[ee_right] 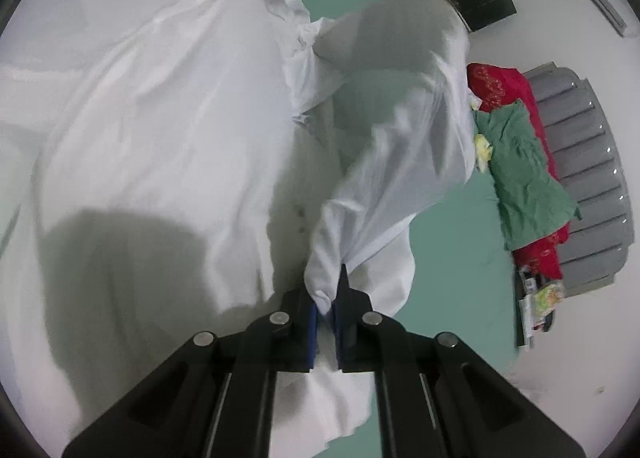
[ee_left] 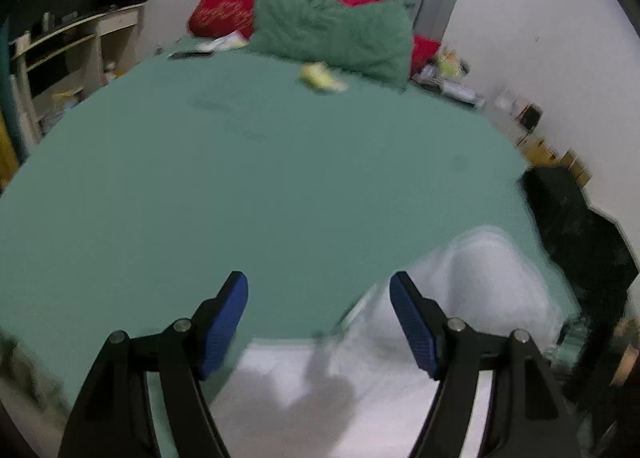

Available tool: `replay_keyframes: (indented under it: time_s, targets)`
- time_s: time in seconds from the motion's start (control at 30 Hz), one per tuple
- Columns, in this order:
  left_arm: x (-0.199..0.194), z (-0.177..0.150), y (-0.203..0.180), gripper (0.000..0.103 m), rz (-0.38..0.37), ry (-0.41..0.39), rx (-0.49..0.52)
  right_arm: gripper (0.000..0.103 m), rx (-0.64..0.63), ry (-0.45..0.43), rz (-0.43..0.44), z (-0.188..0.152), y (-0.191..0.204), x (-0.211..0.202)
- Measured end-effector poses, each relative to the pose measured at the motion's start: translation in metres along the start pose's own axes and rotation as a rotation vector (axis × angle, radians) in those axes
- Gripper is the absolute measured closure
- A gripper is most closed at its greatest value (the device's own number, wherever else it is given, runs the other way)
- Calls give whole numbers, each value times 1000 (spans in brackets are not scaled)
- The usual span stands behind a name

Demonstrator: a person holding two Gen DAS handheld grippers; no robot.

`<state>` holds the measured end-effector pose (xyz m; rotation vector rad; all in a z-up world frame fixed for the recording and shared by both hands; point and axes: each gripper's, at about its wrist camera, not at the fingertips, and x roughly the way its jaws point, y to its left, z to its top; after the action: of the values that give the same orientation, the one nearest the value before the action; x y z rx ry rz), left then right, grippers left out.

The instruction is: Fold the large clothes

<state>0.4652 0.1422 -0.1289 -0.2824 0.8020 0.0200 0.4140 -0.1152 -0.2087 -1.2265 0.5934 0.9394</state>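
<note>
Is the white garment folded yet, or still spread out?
Still spread: the white garment lies loose over the bed, one end pinched in the right gripper.

In my left view the large white cotton garment (ee_left: 400, 358) is smeared by blur and runs off the bottom edge, so I cannot tell its shape. The small pale yellow object (ee_left: 320, 77) on the green-sheeted bed (ee_left: 240, 178) is too blurred to identify. In my right view the garment's folds hide part of the bed, and its cloth continues past the left edge.
</note>
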Motion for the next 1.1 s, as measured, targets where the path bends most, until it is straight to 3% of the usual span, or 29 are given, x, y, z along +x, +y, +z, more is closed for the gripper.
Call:
replay_keyframes:
  time_s: [0.1,0.23,0.33,0.43,0.53,0.6,0.7,0.77,0.83,0.9,1.03,1.1]
  targets:
    - [29,28,-34,26,-88,9,9,97,27,-7,-7,-16,-1,3]
    - [73,16,-79,26,-187,248,146,96,184,-31,27,-35,-21,7]
    - [66,-1,-85,26,-209,246,176,96,257,-40,42,-42,-31,11]
    - [48,-8,-78,26,-354,197,102,97,252,-17,28,-44,-29,18]
    - [42,-14,-84,20,-414,178,117,97,192,41,-17,-37,-23,20]
    - [45,-17,-91,20,-409,197,143,97,158,85,-39,-35,-22,20]
    - [72,-35,-114,20,-257,287,276,97,107,123,-77,-32,-19,17]
    - [92,-51,-121,20,-207,355,336,93,112,125,-75,-33,-20,11]
    - [107,-65,-122,20,-157,399,371,68,133,108,-29,-37,-20,-1]
    - [110,-73,-124,20,-151,384,411,48,152,78,8,-47,-25,-16]
    - [108,-74,-122,21,-175,365,435,38,394,-24,125,-74,-69,-50]
    - [109,-73,-118,35,-190,350,463,33,548,-109,145,-88,-97,-63]
